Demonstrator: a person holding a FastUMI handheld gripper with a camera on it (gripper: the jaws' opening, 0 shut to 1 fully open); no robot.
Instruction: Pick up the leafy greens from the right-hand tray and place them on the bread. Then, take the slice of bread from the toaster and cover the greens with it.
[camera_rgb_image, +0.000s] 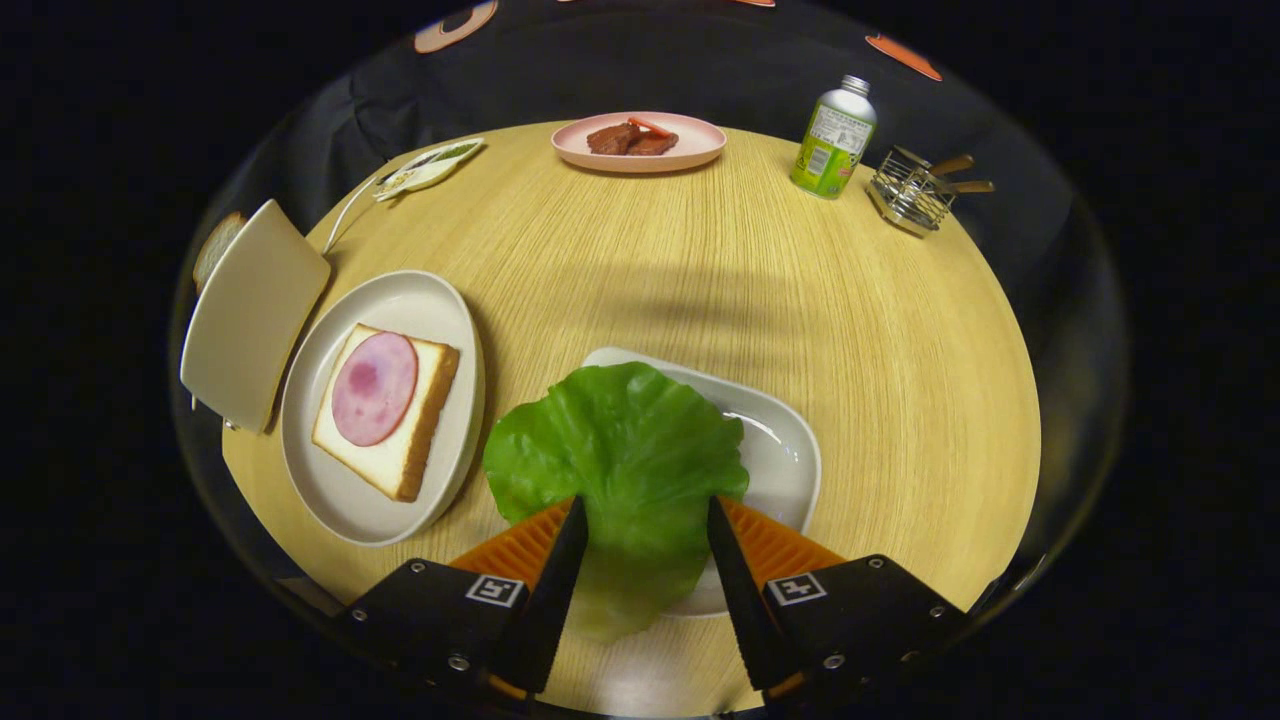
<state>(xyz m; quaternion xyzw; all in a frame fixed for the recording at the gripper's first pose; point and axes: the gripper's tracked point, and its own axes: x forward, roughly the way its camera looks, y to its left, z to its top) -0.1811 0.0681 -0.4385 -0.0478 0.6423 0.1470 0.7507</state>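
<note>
A: Start closest in. What is the tool (640, 530) doing?

B: Its two fingers stand apart, one either side of the leafy greens (620, 455). The leaf's near end runs down between them. Whether the pads actually press on it I cannot tell; there seems to be a sliver of leaf edge at each finger, but contact is unclear.

A: And where does the leaf sit?

B: Mostly on the white tray (775, 450), draped over its near and left rim, so part of it hangs above the counter (700, 270). Its long axis runs straight away from the fingers.

A: So which way is the target?

B: Left and a little ahead. The bread (425, 425), topped with a round slice of ham (374, 388), lies on the white plate (330, 480), just beside the leaf's left edge. I judge the carry to be a short sideways move to the left.

A: The second slice?

B: Farther left, in the toaster (250, 310), a crust (215, 248) showing behind it.

A: Beyond that?

B: A pink plate (690, 145), a bottle (833, 140) and a wire rack (910, 190), well apart from the route.
</note>
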